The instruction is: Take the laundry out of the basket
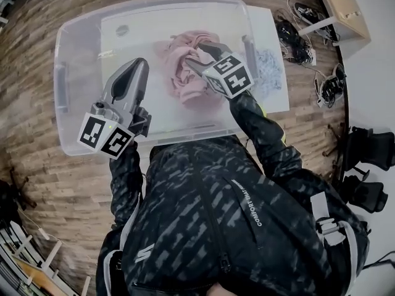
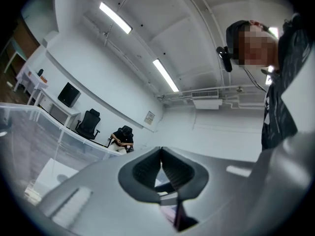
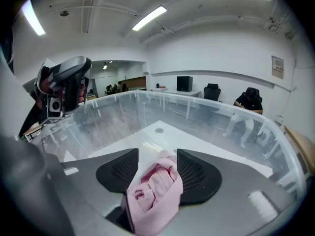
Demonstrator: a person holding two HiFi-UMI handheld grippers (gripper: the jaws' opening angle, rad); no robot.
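Note:
A clear plastic basket (image 1: 62,73) stands on the wooden floor in front of me, with a crumpled pink garment (image 1: 185,73) lying in its right half. My right gripper (image 1: 199,53) reaches down into the basket onto the garment. In the right gripper view its jaws (image 3: 157,154) stand partly apart with the pink garment (image 3: 155,191) bunched between them; it touches the right pad and leaves a gap at the left one. My left gripper (image 1: 139,66) hovers over the basket's left half, and its jaws (image 2: 161,154) meet with nothing between them.
The basket rests on a white sheet (image 1: 274,54) with a patterned cloth (image 1: 268,66) at its right. Cables (image 1: 296,36) and a wooden cabinet (image 1: 342,5) lie at the far right, black chair bases (image 1: 370,159) nearer. A seated person (image 2: 123,137) is far across the room.

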